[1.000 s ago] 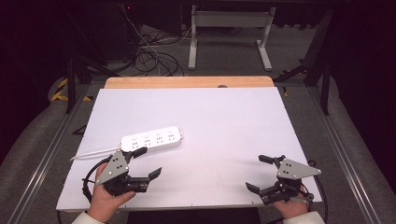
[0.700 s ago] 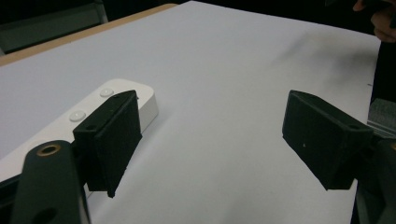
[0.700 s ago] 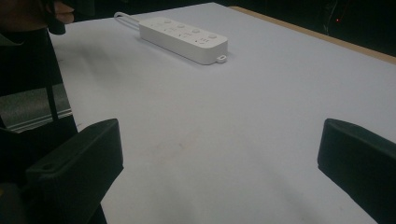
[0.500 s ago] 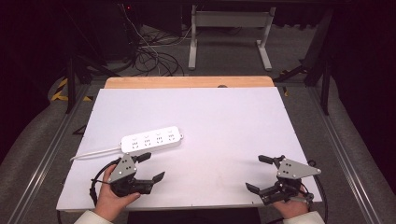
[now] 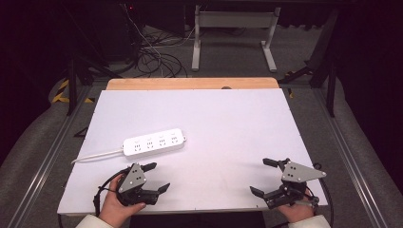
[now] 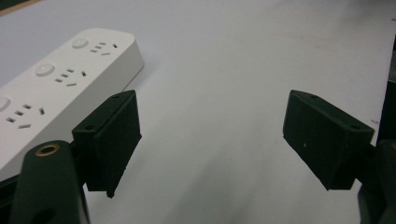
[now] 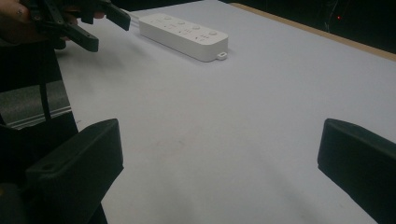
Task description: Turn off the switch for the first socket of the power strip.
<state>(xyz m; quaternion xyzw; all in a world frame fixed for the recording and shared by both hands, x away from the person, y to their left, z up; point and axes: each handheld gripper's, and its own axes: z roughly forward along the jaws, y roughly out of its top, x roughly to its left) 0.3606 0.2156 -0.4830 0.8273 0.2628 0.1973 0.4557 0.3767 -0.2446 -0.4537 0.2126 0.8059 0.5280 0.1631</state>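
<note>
A white power strip [image 5: 154,142] lies on the white table [image 5: 228,123]; tangled cables [image 5: 157,59] cover the floor behind.

Each black tool, left tool [image 5: 155,176] and right tool [image 5: 264,176], carries a grey three-cornered plate; pale cuffs show at bottom edge.

One table [image 5: 228,123] stands here, with one white sheet [image 5: 247,142] covering most of its top and one strip of bare wood [image 5: 190,83] at the far edge. One power strip [image 5: 154,142] lies on the sheet, with one cord [image 5: 95,156] running from it. The strip has four socket groups, and three round buttons show in the left gripper view. There are two grippers, the left [image 5: 156,176] and the right [image 5: 264,176], each with two jaws set wide apart. Two hands hold them, the left hand [image 5: 116,209] and the right hand [image 5: 294,212].
</note>
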